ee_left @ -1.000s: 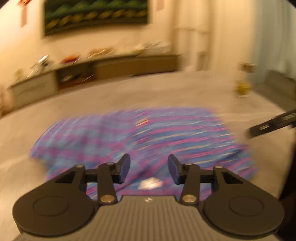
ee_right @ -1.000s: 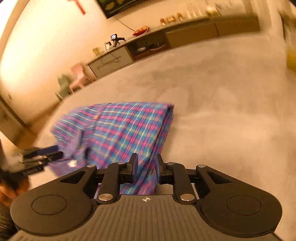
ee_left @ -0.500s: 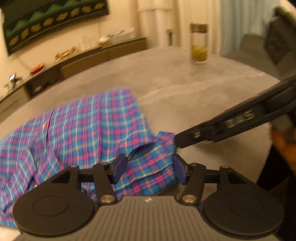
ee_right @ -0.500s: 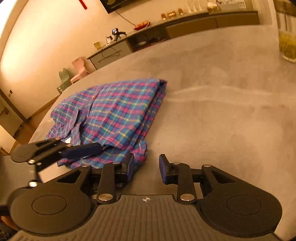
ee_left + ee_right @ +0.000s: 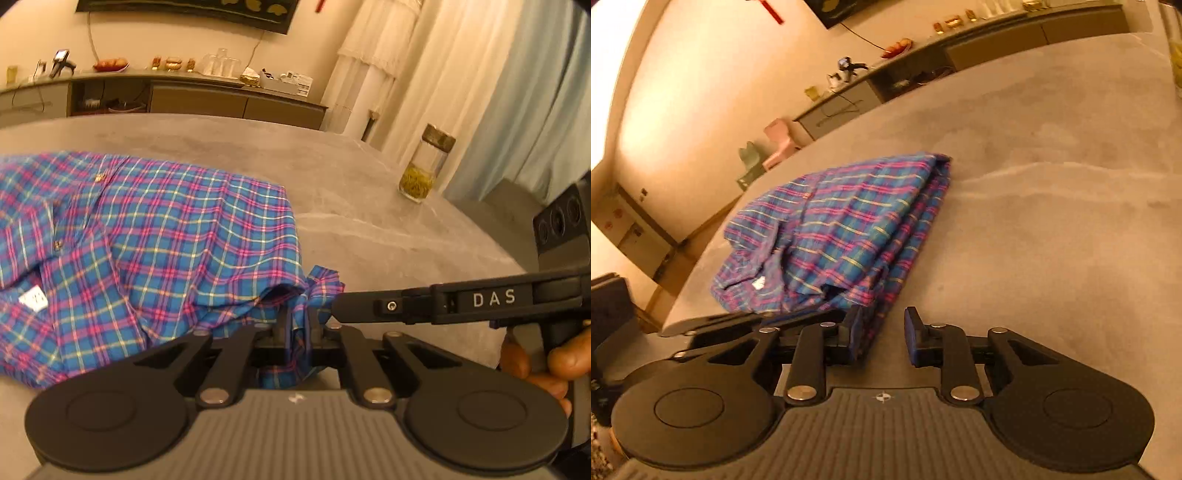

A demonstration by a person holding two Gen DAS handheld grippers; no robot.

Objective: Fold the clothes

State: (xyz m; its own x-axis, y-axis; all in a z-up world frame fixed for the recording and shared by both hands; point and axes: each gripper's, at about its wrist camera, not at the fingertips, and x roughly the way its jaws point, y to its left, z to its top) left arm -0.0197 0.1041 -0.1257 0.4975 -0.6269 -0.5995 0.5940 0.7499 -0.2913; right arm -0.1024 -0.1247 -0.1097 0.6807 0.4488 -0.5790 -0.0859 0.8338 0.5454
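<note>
A blue, pink and yellow plaid shirt [image 5: 155,243] lies partly folded on the grey table [image 5: 369,221]. My left gripper [image 5: 298,330] is shut on the shirt's near right corner, cloth bunched between its fingers. The right gripper [image 5: 336,304] reaches in from the right and its tip touches the same corner. In the right wrist view the shirt [image 5: 849,236] lies ahead and left. My right gripper [image 5: 882,332] is open, its left finger against the shirt's near edge. The left gripper's fingers [image 5: 738,321] show at the left.
A glass jar with yellow-green contents [image 5: 424,170] stands on the table at the far right. A long sideboard [image 5: 166,99] with small items runs along the back wall. Curtains [image 5: 498,92] hang at the right. Pink and green small chairs [image 5: 775,144] stand past the table.
My left gripper has closed on the shirt's near right corner; it was open half a second ago. The right gripper has stayed open and come nearer that corner.
</note>
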